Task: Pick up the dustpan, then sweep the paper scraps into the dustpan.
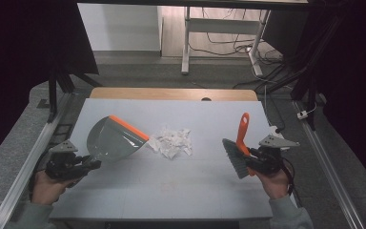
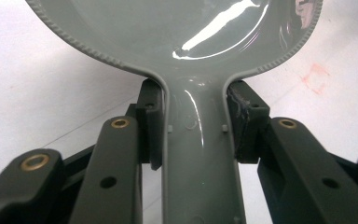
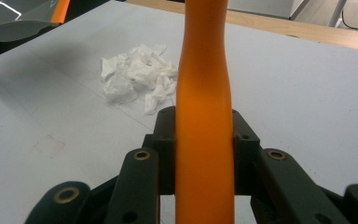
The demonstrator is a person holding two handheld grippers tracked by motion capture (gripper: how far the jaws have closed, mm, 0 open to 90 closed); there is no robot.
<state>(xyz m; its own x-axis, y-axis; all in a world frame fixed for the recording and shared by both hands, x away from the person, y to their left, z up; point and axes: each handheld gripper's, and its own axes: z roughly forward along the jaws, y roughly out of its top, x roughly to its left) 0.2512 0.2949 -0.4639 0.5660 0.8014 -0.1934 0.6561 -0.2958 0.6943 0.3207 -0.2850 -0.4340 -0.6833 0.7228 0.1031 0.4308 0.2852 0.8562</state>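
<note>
A grey dustpan (image 1: 112, 140) with an orange lip is held off the white tabletop (image 1: 171, 186) at the left, its mouth tilted toward the middle. My left gripper (image 1: 88, 164) is shut on its handle (image 2: 196, 140), the pads pressing both sides. A hand brush (image 1: 238, 148) with an orange handle (image 3: 204, 116) and grey bristles is at the right, handle pointing up and away. My right gripper (image 1: 253, 160) is shut on that handle. A heap of crumpled white paper scraps (image 1: 171, 141) lies on the table between the two tools, apart from both (image 3: 137, 77).
The white mat covers a wooden table whose far edge (image 1: 171, 93) shows bare wood. Metal rails (image 1: 28, 162) run along both sides. Beyond the table stand a desk frame (image 1: 186, 43) and loose cables on the floor. A faint reddish mark (image 2: 314, 77) is on the mat.
</note>
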